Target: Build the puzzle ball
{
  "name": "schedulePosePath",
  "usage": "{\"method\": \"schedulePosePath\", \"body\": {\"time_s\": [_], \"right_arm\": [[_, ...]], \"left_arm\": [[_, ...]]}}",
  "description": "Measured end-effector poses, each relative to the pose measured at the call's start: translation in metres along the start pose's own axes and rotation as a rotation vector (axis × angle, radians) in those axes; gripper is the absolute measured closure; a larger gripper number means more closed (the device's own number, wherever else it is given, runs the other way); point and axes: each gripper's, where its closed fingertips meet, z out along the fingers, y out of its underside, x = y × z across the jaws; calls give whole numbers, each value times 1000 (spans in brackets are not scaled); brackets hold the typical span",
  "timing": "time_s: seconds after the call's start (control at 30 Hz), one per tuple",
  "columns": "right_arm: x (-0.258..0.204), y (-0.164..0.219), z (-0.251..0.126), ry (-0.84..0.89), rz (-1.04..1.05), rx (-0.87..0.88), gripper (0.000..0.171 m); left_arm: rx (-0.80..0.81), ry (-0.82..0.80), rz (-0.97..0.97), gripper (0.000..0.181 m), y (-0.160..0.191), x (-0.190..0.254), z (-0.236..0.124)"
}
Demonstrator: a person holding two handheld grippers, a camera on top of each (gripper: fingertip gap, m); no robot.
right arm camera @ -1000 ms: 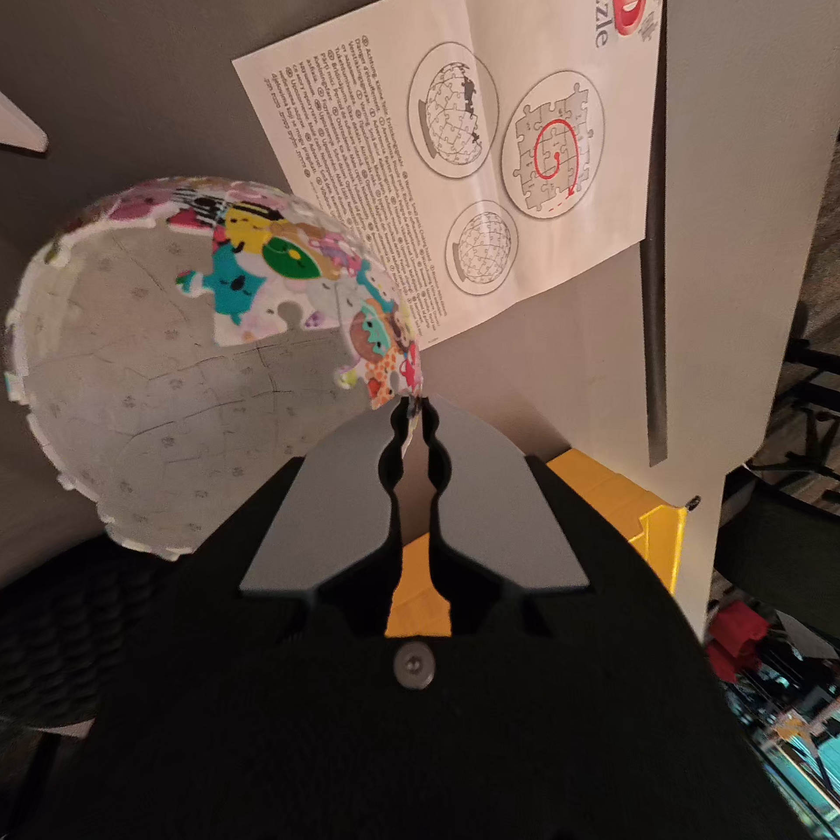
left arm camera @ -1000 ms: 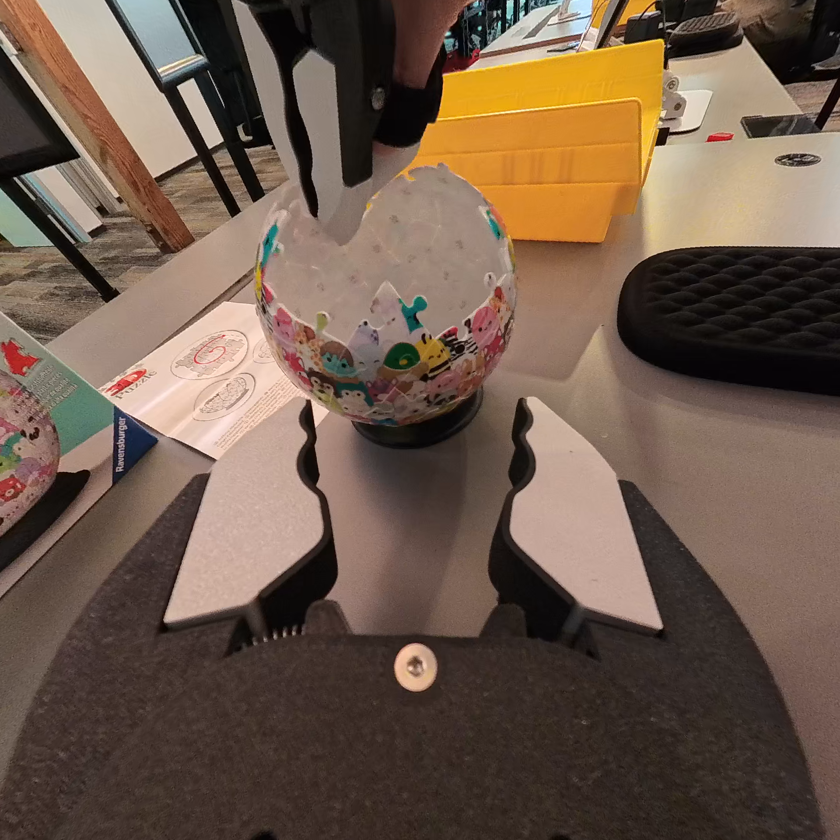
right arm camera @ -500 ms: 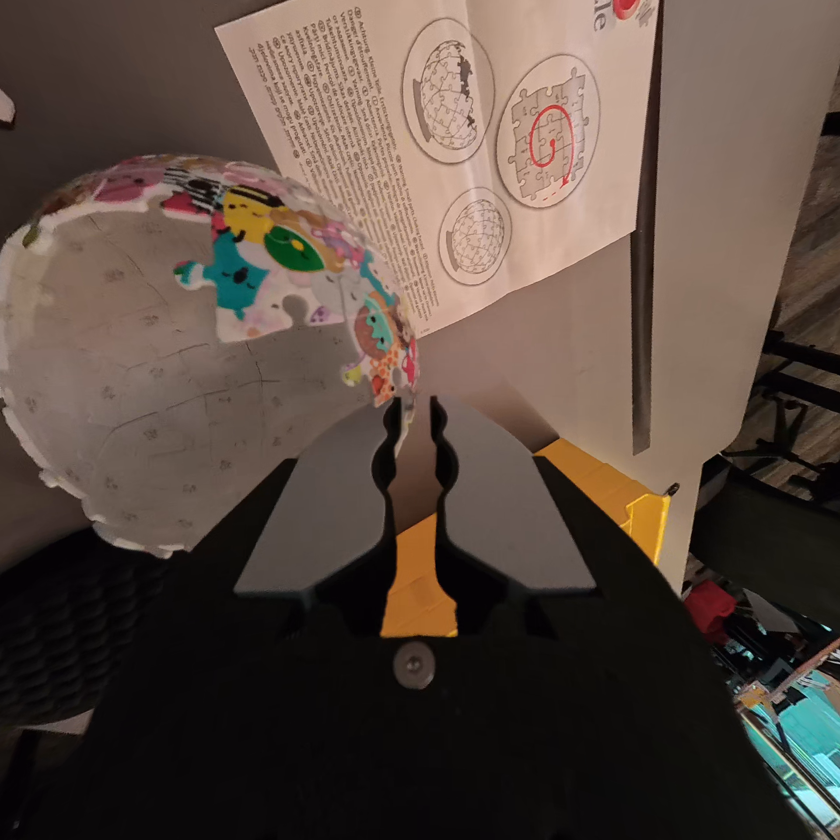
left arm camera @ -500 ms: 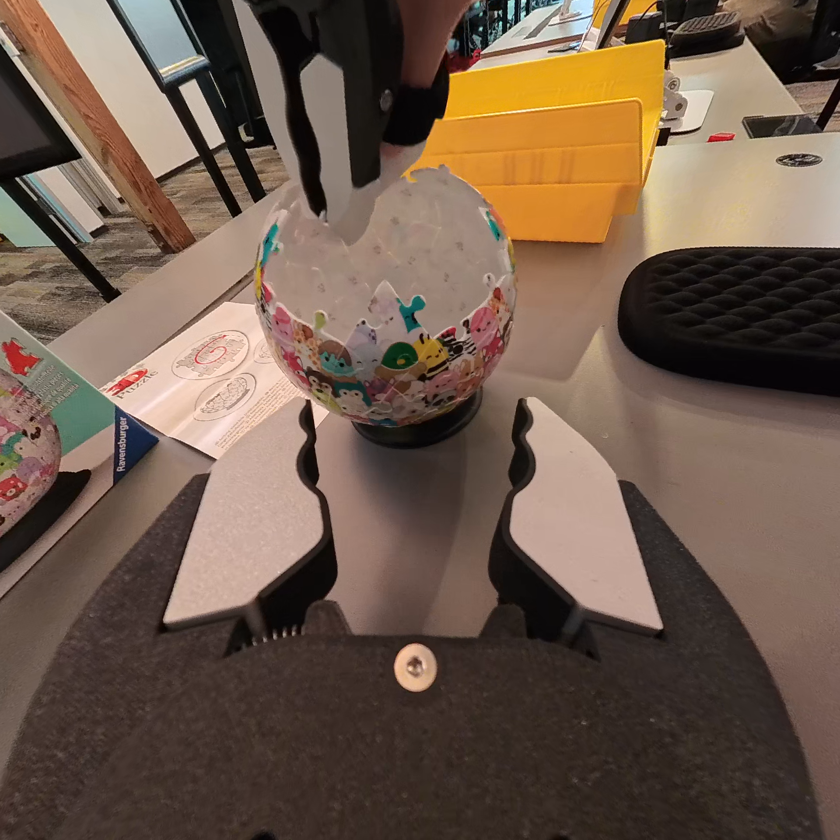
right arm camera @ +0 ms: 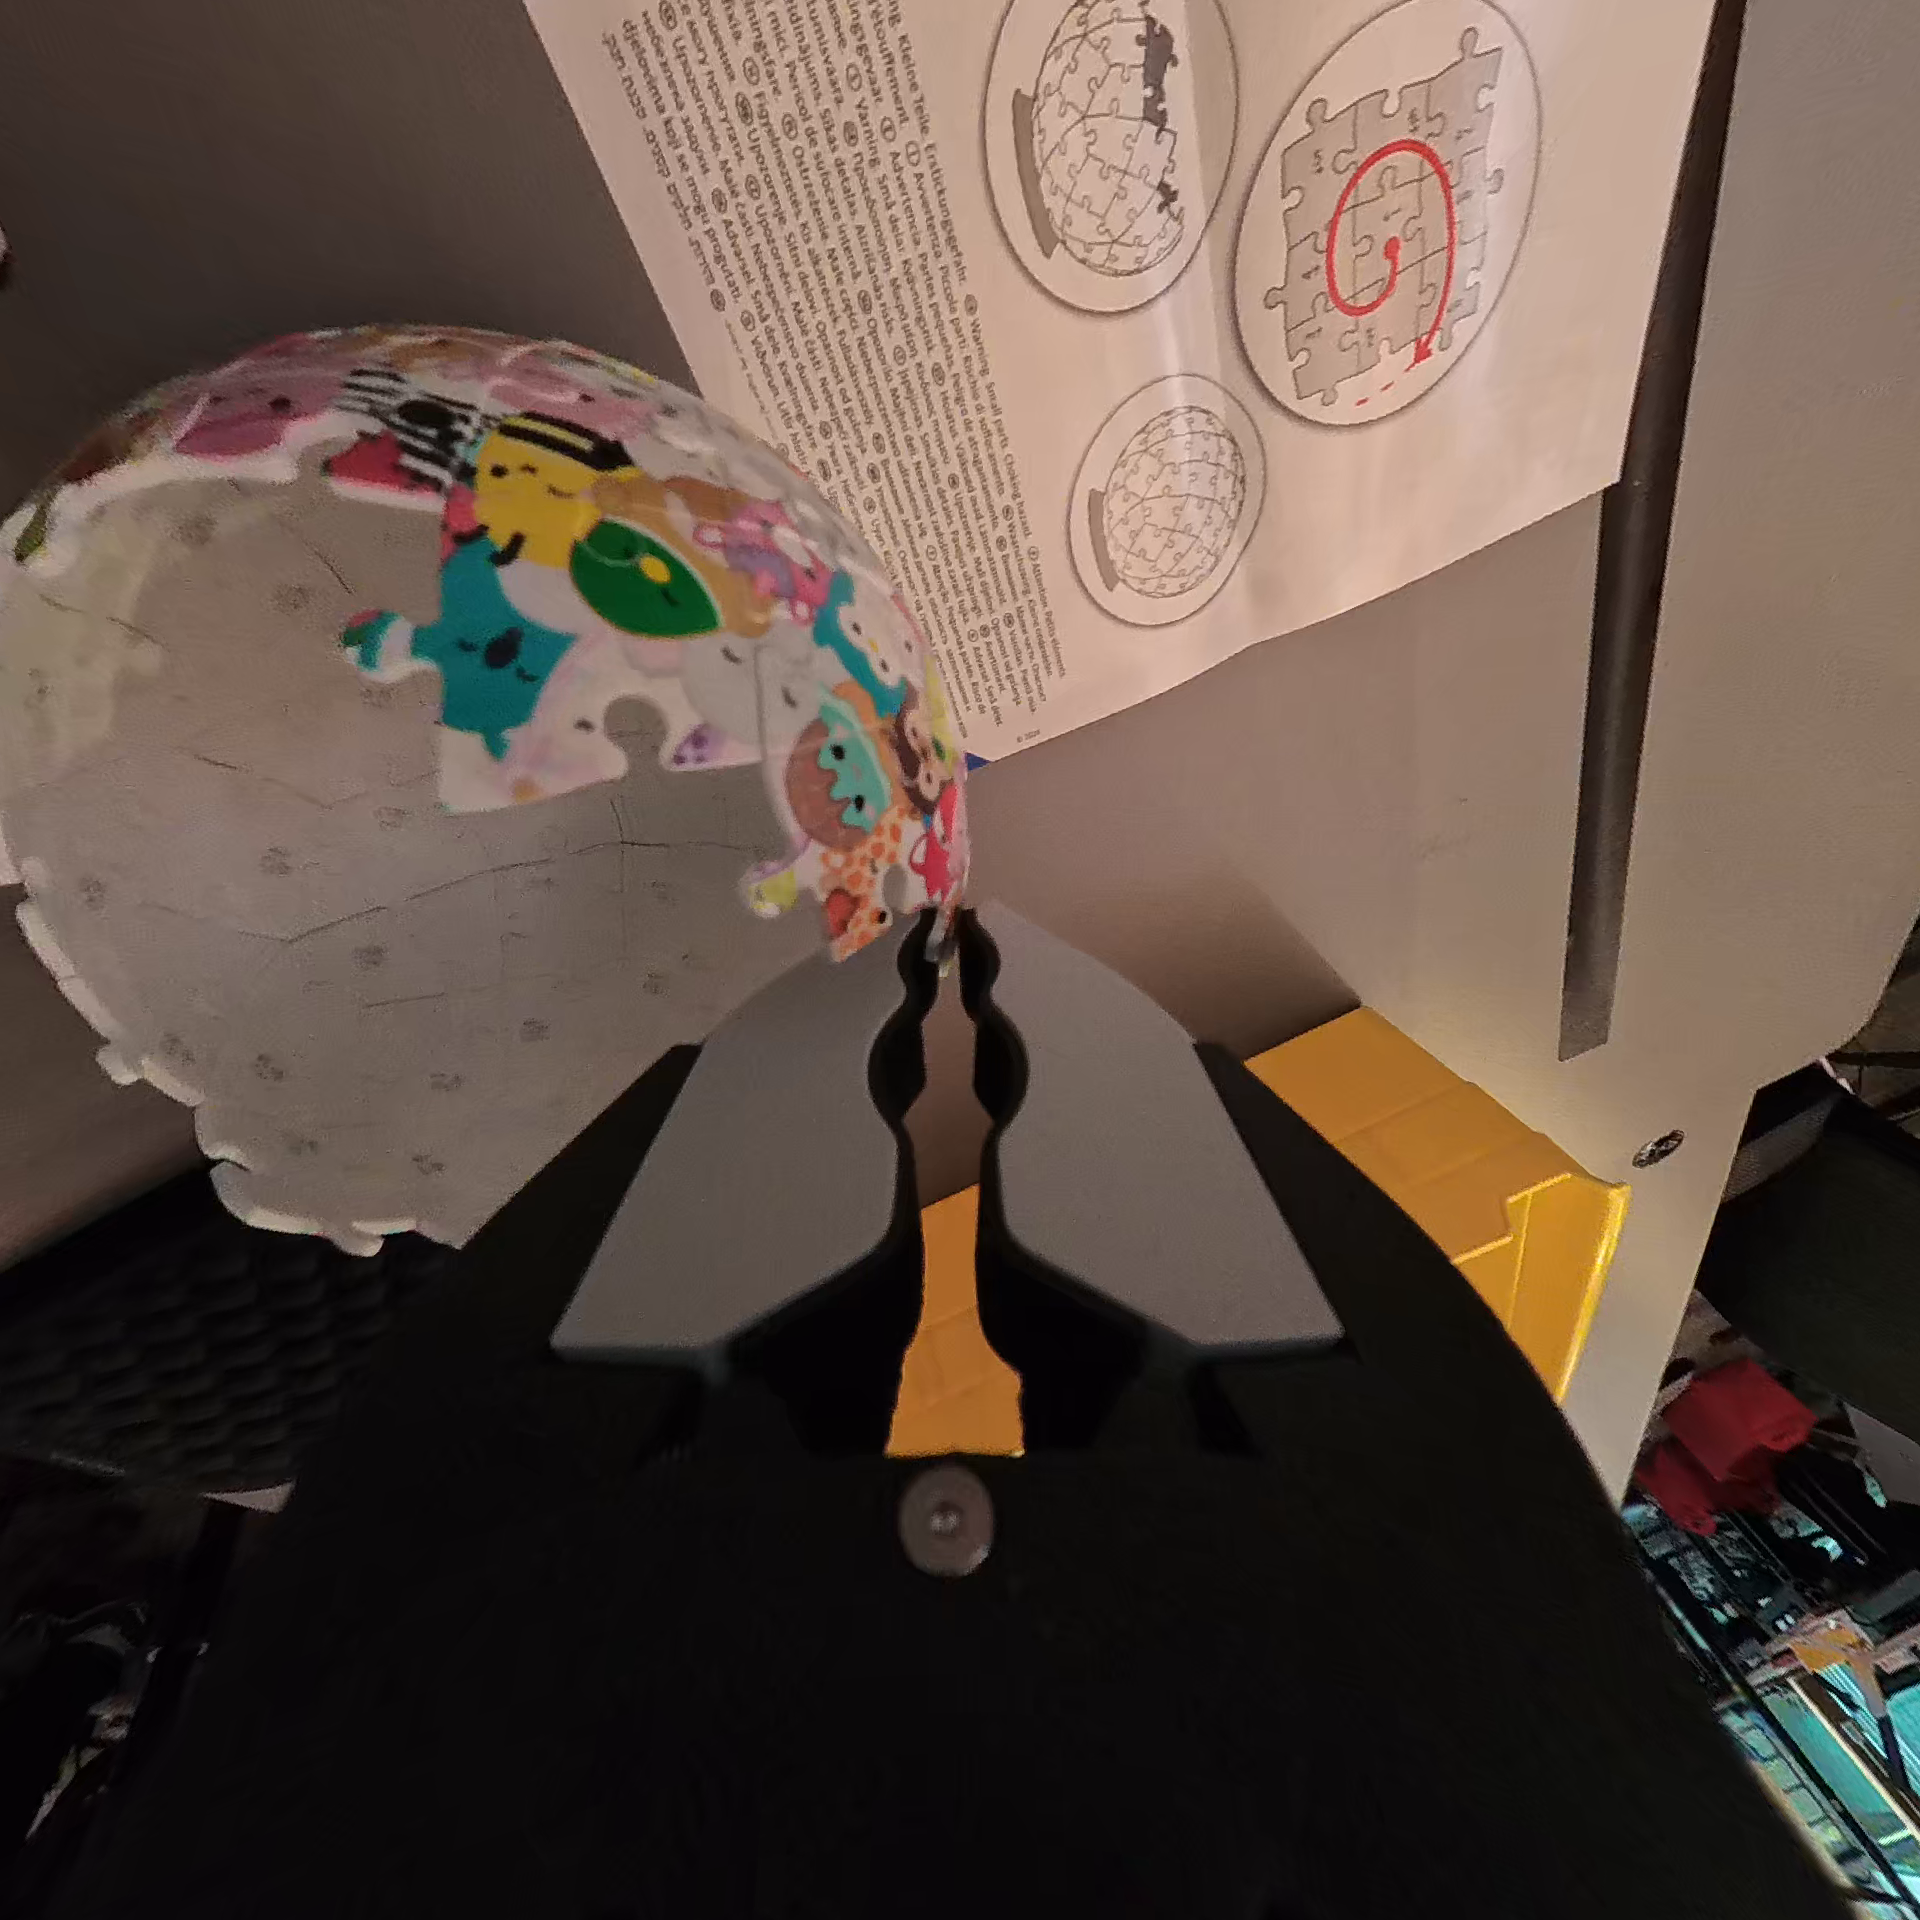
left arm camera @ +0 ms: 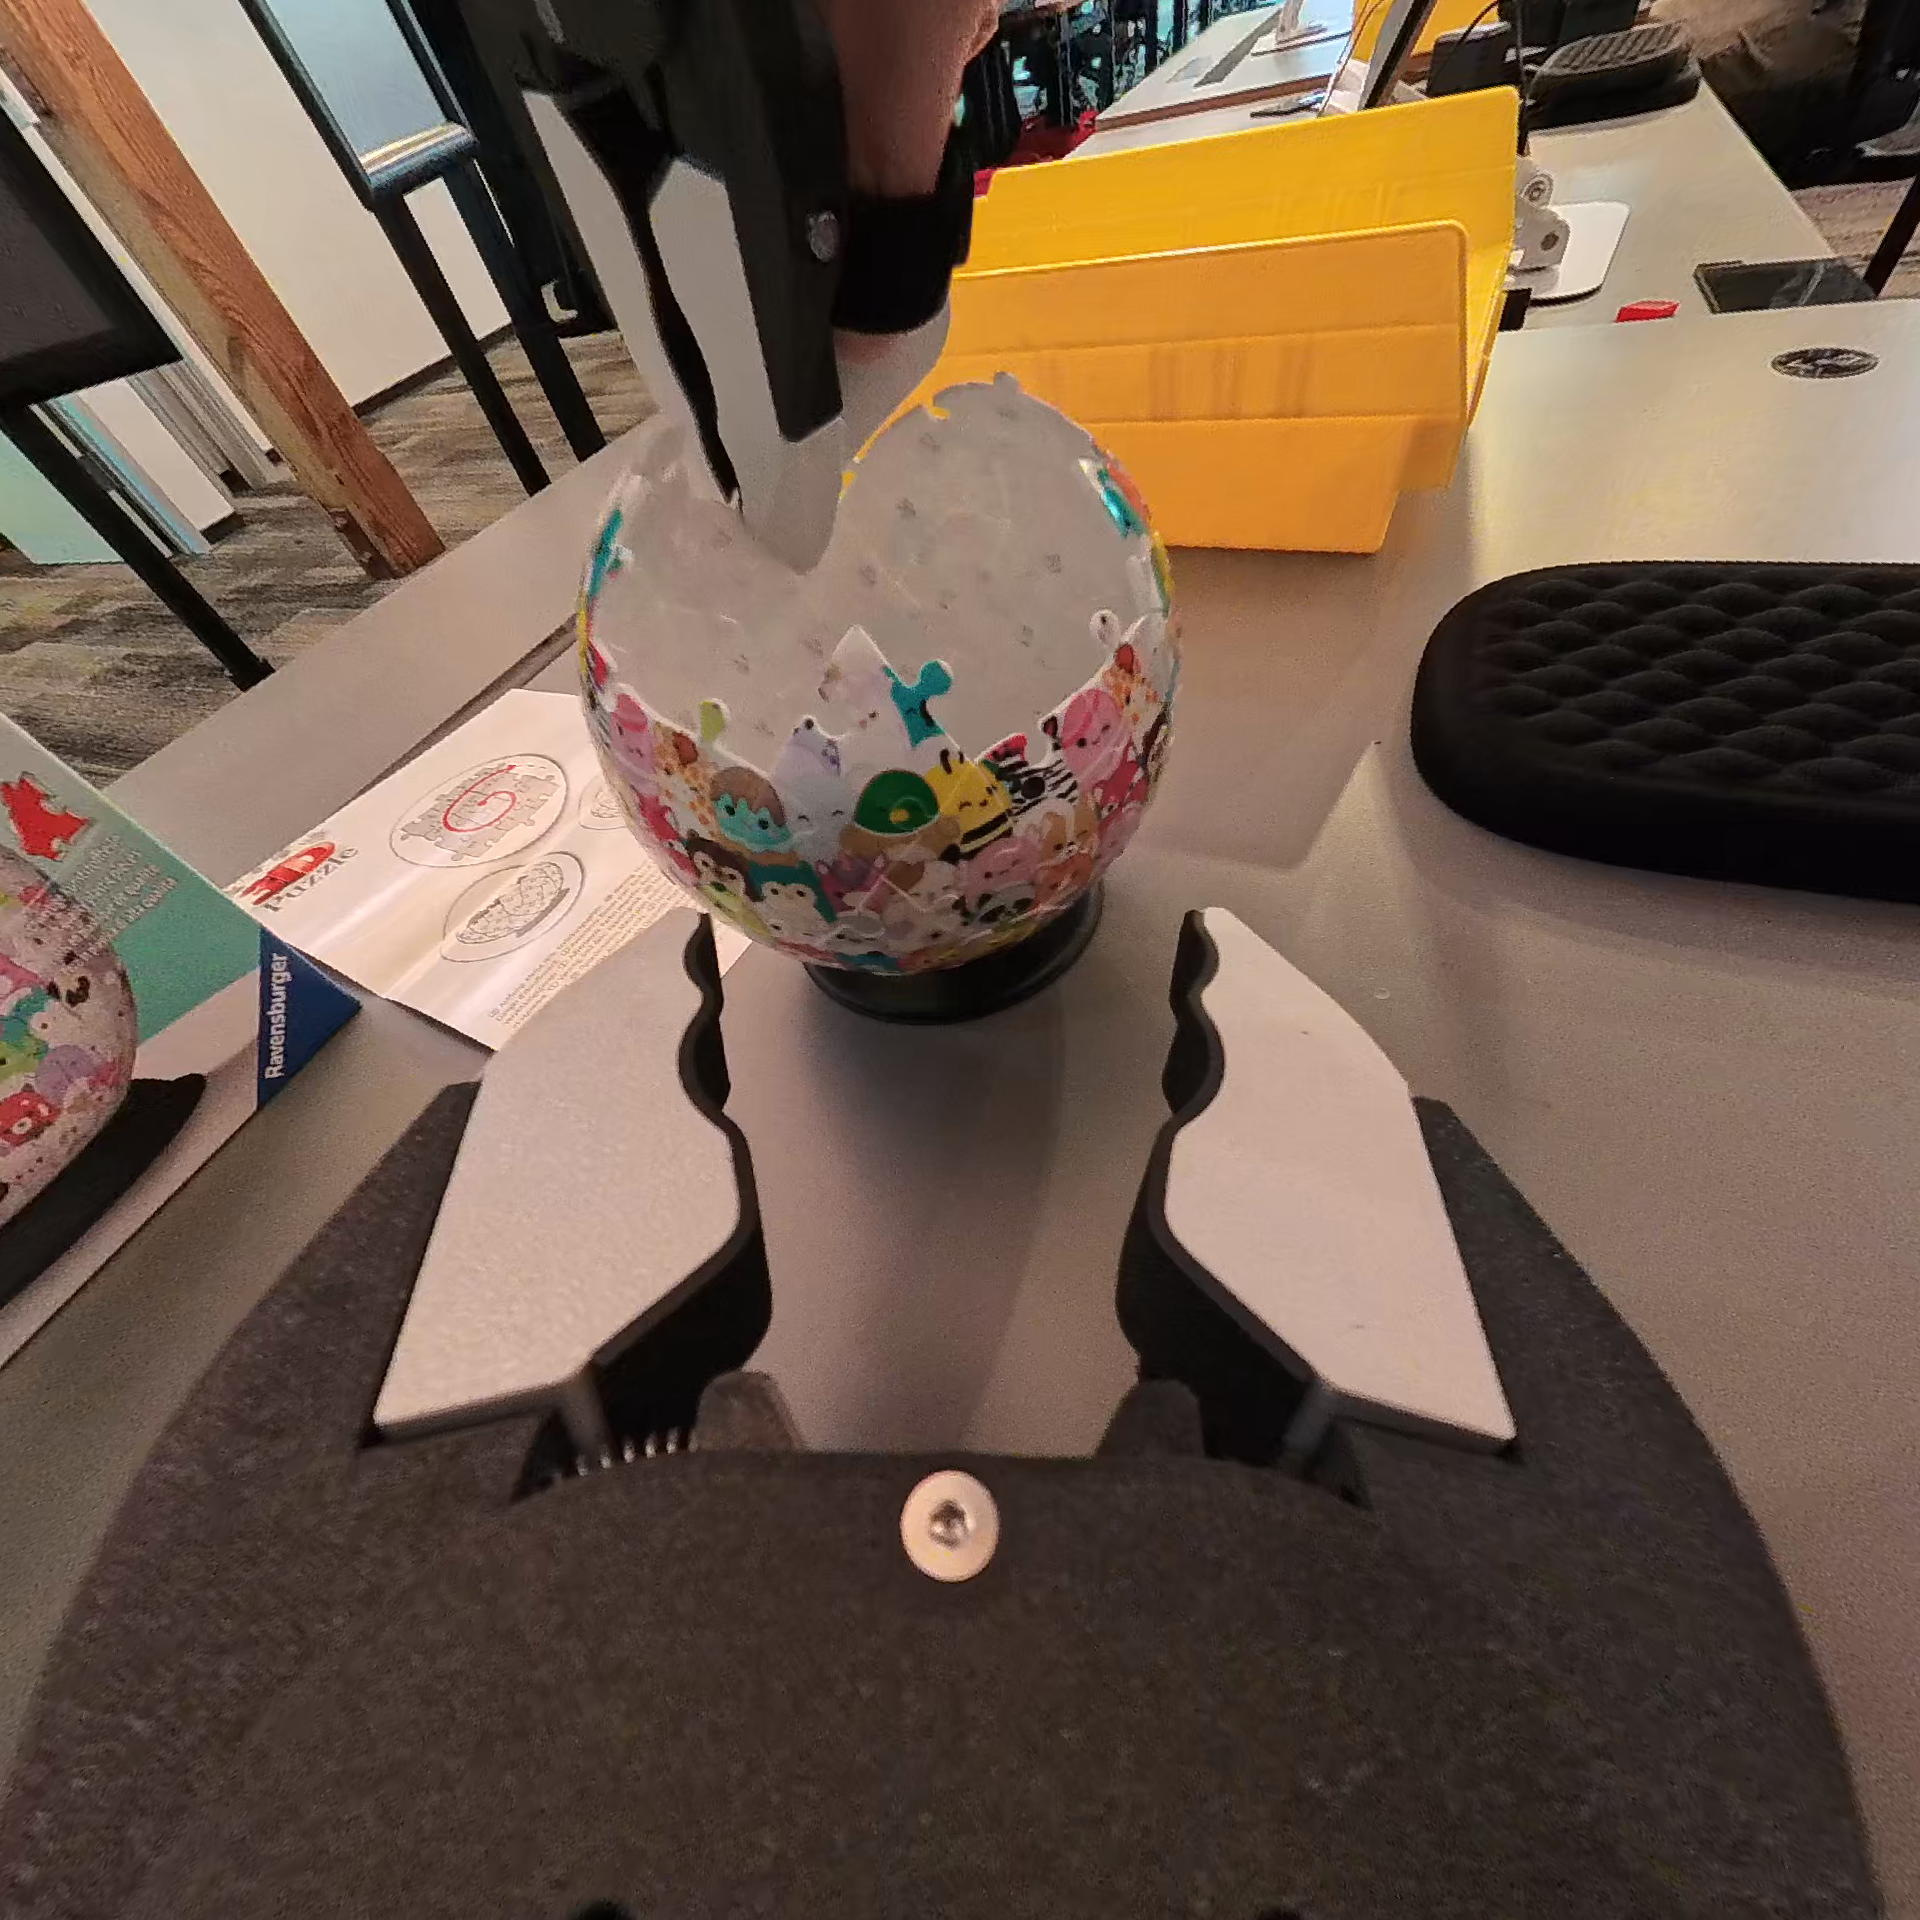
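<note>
Your left gripper (left arm camera: 940, 1023) gapes wide and empty before the puzzle ball (left arm camera: 883, 717); your right gripper (right arm camera: 943, 933) pinches its rim. An instruction sheet (left arm camera: 468, 883) and yellow bins (left arm camera: 1247, 343) flank it.

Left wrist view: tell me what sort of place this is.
Probably an office or lab workroom. Long grey desks run back in rows, one carrying a keyboard and other desk gear. Yellow storage bins sit behind the puzzle ball, and patterned carpet covers the floor.

A wooden post (left arm camera: 218, 301) stands at ten o'clock over patterned carpet (left arm camera: 94, 623), with white wall (left arm camera: 343, 260) and black chair legs (left arm camera: 488, 281) near eleven.
</note>
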Motion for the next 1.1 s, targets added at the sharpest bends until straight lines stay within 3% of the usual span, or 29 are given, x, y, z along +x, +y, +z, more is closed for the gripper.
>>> {"method": "schedulePosePath", "body": {"time_s": [0.03, 0.13, 0.2, 0.27, 0.4, 0.6, 1.1], "right_arm": [[0, 0, 0, 5, -6, -1, 167], [0, -2, 0, 17, -18, 11, 166], [4, -7, -2, 40, -16, 46, 150], [4, -12, -3, 46, -47, 87, 146], [7, -14, -2, 96, -80, 88, 148], [3, -13, 4, 56, -92, 41, 166], [-1, -12, 2, 39, -43, 26, 167]], "left_arm": [[1, -1, -1, 98, 0, 0, 0], [1, -2, -1, 98, 0, -1, 0], [0, -2, 1, 98, 0, 0, 0], [0, -3, 3, 99, 0, 0, 0], [2, -3, 0, 99, 0, 0, 0], [1, -3, 3, 99, 0, 0, 0], [3, -6, 1, 99, 0, -1, -1]]}}
